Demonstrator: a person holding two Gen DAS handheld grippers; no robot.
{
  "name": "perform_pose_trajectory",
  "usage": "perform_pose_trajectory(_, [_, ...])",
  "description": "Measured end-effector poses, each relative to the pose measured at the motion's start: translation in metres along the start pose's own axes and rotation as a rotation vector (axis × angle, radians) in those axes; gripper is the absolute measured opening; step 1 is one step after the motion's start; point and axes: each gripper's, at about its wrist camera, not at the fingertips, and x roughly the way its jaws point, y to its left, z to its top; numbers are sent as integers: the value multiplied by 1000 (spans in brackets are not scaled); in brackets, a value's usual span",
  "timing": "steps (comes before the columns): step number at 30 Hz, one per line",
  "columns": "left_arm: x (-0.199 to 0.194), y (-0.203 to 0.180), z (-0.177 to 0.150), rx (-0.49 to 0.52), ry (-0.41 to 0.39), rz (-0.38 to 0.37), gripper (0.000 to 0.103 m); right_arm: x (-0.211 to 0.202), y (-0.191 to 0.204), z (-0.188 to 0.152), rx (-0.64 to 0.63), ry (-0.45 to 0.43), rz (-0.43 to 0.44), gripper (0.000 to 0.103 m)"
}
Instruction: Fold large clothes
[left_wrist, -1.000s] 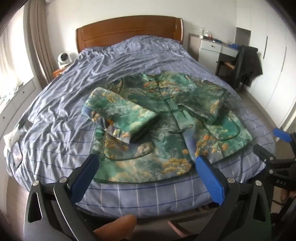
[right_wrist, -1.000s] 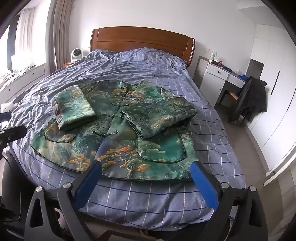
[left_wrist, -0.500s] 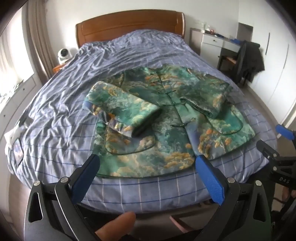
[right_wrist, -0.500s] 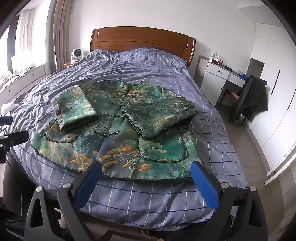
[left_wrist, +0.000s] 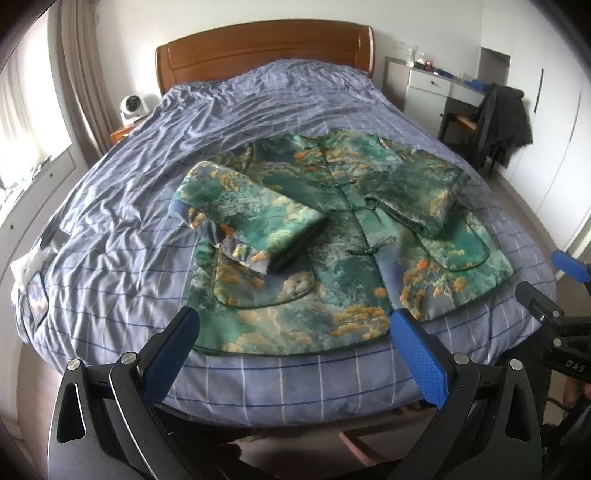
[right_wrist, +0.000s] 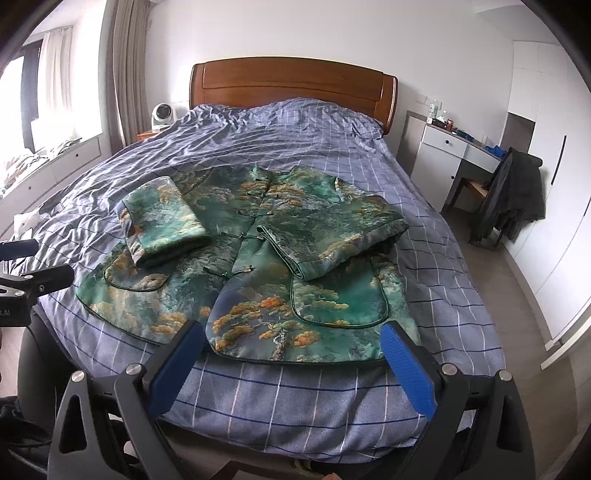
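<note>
Both cams sit past the foot of the bed (left_wrist: 258, 384), facing the headboard (left_wrist: 264, 50), w/ own jaws across the bottom of frame. Left view stands nearer the window side, right view nearer the wardrobe side. Both share the jacket (right_wrist: 258, 273) mid-frame, each catching the other rig at its edge.

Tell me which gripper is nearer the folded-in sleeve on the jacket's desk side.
Right. The right gripper hovers open at the hem below that folded green brocade sleeve; the left gripper hovers open farther along the hem, below the other sleeve.
</note>
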Motion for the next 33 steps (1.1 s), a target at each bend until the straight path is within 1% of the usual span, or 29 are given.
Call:
perform_pose_trajectory(13, [1,-4,-1,18,-14,25,103,1,-1,1,18,1,26,98])
perform_pose_trajectory(20, [0,-5,-2,19,-13,24,103,3,0,0,25,29,23,98])
perform_pose_trajectory(33, [0,-7,-3,21,-5,23,103,5,3,-1,14,46,27,98])
